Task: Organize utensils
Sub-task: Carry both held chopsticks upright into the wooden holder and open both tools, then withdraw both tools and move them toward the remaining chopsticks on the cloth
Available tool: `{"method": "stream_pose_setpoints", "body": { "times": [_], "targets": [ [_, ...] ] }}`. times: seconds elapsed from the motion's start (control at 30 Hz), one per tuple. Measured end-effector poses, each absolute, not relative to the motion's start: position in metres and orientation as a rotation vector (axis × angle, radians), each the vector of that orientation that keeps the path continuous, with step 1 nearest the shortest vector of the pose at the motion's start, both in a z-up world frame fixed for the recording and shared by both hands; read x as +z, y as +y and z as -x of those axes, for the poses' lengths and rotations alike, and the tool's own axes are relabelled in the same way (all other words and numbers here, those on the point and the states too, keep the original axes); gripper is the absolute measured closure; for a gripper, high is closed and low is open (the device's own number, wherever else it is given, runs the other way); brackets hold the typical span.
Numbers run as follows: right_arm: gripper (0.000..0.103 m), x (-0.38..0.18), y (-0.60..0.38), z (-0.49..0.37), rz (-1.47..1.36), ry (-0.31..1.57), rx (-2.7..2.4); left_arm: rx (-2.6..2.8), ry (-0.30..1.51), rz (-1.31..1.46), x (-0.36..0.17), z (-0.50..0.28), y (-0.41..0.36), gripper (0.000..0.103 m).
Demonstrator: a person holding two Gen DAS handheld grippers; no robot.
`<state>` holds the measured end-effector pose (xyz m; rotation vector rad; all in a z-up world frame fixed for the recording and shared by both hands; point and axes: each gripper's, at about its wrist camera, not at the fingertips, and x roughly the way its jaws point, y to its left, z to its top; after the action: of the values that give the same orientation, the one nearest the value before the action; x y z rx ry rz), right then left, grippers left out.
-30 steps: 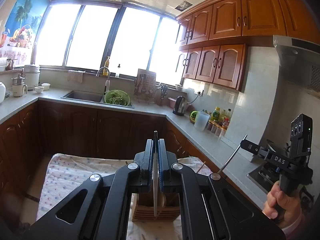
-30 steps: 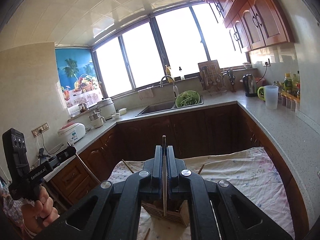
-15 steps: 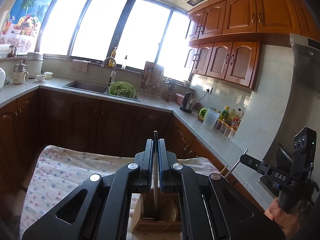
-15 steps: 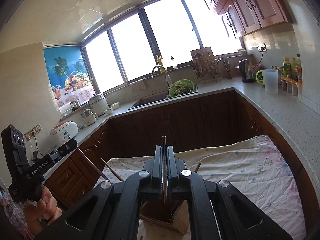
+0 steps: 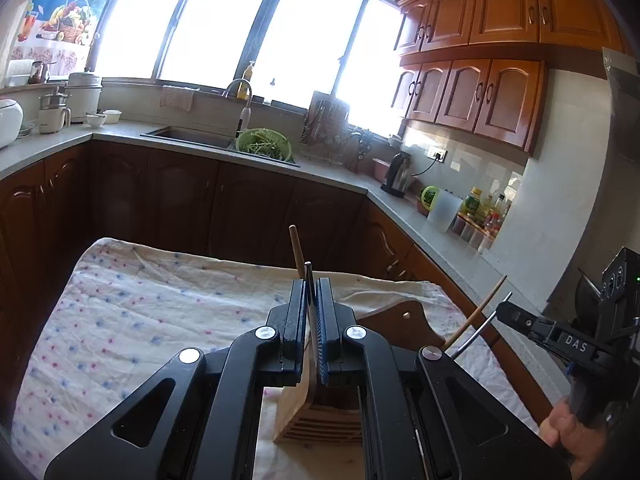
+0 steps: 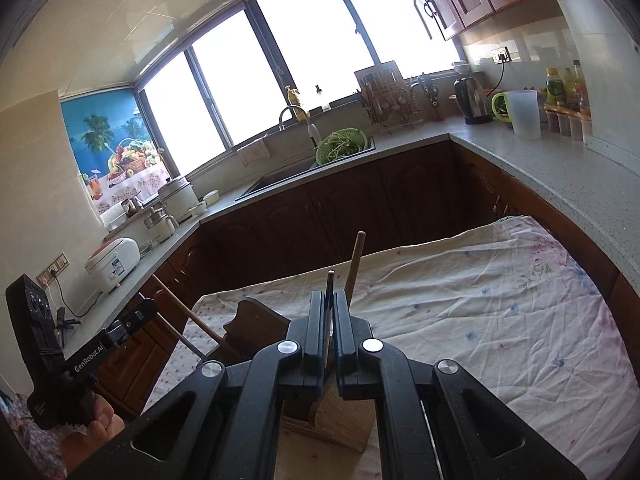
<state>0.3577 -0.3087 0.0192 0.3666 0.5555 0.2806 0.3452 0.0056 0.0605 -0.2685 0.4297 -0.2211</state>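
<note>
My left gripper (image 5: 310, 284) is shut on a thin metal utensil (image 5: 308, 270) that runs down toward a slatted wooden utensil holder (image 5: 320, 416) right below the jaws. My right gripper (image 6: 329, 296) is shut on a second thin metal utensil (image 6: 330, 278) above the same holder (image 6: 344, 420). Each gripper shows in the other's view, the right gripper (image 5: 502, 310) at the right edge with its metal rod (image 5: 480, 330). A wooden handle (image 5: 295, 248) stands upright behind the jaws. Another wooden stick (image 5: 476, 312) leans out sideways. The utensils' lower ends are hidden.
The holder stands on a table under a flowered cloth (image 5: 160, 312), beside a dark wooden cutting board (image 5: 404, 320). Dark cabinets and a grey counter (image 6: 540, 168) ring the table, with a sink, a green colander (image 5: 264, 146), a kettle and bottles. A hand (image 5: 560, 436) grips the right tool.
Both grippers have sunk toward the table, each still shut on its utensil. The holder has drawn closer beneath them, and the upright wooden handle has come into view above the jaws.
</note>
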Motion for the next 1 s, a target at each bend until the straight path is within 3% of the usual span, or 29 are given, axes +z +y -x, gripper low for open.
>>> {"method": "stream_pose_setpoints", "body": {
  "times": [0.43,0.57,0.63,0.7,0.77,0.9,1.0],
  "targets": [
    [0.099,0.015,-0.313,-0.363,-0.387,0.584,0.276,-0.218,0.448,0.258,0.064,-0.348,0.005,0.098],
    [0.092,0.016,-0.314,-0.362,-0.393,0.583,0.282,-0.206,0.465,0.262,0.064,-0.348,0.008,0.089],
    [0.081,0.017,-0.316,-0.362,-0.404,0.577,0.283,-0.201,0.467,0.275,0.064,-0.345,0.011,0.072],
    [0.055,0.018,-0.319,-0.359,-0.418,0.563,0.286,-0.194,0.461,0.290,0.065,-0.340,0.015,0.055],
    [0.052,0.019,-0.321,-0.353,-0.420,0.553,0.286,-0.197,0.456,0.297,0.066,-0.332,0.017,0.049],
    [0.023,0.017,-0.326,-0.340,-0.419,0.552,0.291,-0.186,0.480,0.298,0.061,-0.318,0.020,0.030],
    [0.012,0.012,-0.329,-0.326,-0.422,0.563,0.303,-0.169,0.508,0.318,0.053,-0.304,0.025,0.017]
  ]
}}
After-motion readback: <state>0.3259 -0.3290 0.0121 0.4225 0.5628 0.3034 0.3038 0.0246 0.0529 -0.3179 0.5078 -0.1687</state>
